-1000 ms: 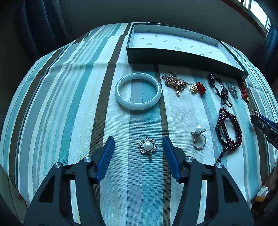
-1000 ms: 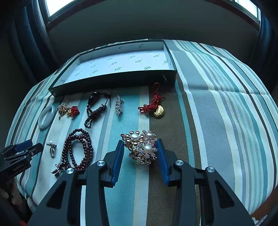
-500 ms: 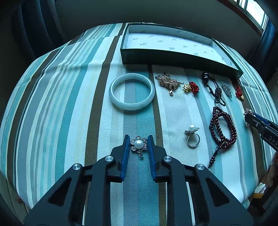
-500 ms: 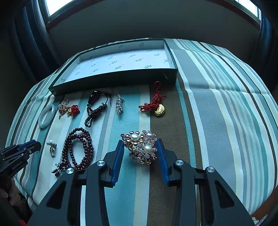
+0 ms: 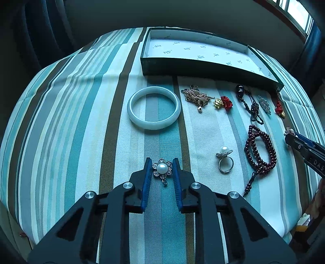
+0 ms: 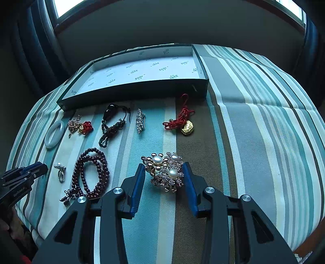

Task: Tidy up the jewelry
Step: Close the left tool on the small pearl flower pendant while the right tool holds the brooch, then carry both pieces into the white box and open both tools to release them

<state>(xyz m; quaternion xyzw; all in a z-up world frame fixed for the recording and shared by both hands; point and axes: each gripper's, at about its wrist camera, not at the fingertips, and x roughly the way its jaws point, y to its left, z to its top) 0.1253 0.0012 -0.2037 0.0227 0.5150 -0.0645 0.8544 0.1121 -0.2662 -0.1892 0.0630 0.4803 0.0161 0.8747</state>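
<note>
My left hand-held gripper (image 5: 162,169) is closed on the pearl flower pendant (image 5: 162,169), my right hand-held gripper (image 6: 164,174) clasps the pearl brooch (image 6: 165,173), both bound, I judge, for the box (image 5: 205,68) ahead.

1. Daylight enters via windows (image 6: 67,8) at top corners; panes blown out white.
2. Striped cloth (image 5: 81,121) evenly lit, shadows soft, faint.
3. Heavy fisheye bowing, dark vignette at edges.
4. Centre sharp; pearls (image 6: 157,160) show small glare spots.
</note>
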